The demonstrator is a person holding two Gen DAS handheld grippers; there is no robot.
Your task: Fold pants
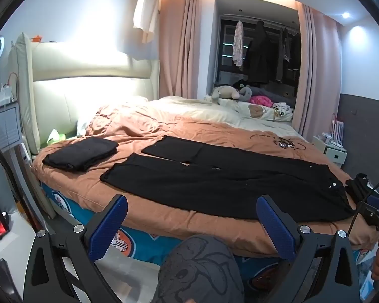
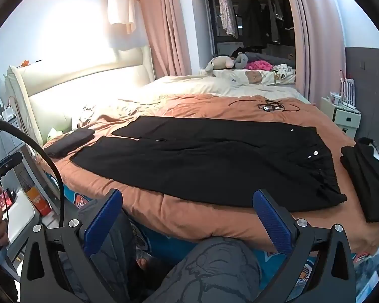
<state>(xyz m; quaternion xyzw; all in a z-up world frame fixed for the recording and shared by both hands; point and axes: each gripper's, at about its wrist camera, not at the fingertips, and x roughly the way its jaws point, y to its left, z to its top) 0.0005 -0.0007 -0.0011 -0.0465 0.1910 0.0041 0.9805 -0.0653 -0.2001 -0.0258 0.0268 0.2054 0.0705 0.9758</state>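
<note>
Pants point(image 1: 227, 179) lie flat across the bed point(image 1: 179, 224), legs spread, and I judge them limp and light, so with left gripper point(image 1: 192, 224) and right gripper point(image 2: 187, 217) both released and empty I'd pinch waistband and hem corners.

Dark garment pile point(image 2: 369, 179) cut off at right edge, tangled cords point(image 2: 267, 106) at upper centre too small to identify

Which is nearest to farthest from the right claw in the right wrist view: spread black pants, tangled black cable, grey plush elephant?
1. Spread black pants, just ahead on the orange cover.
2. Tangled black cable, mid-bed beyond them.
3. Grey plush elephant, far end by the window.
</note>
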